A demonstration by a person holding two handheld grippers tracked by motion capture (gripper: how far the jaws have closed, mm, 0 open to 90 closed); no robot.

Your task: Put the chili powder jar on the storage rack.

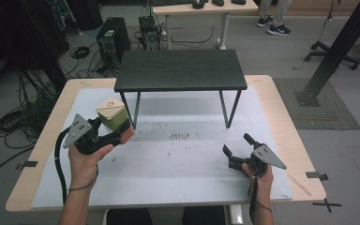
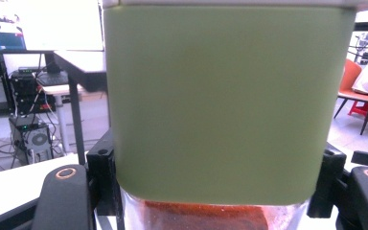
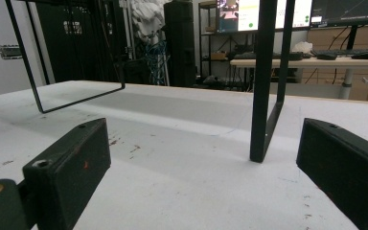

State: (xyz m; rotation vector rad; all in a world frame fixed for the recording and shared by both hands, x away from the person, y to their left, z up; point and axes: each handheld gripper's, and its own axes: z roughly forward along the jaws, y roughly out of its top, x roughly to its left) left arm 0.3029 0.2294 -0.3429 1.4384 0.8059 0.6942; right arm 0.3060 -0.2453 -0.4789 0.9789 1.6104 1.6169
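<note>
Our left gripper (image 1: 115, 133) holds the green jar (image 1: 112, 115); right gripper (image 1: 239, 152) is wide open. We should keep the jar straight up.

Jar (image 1: 111, 114) left of shelf (image 1: 180, 70), on table (image 1: 281, 117)
</note>
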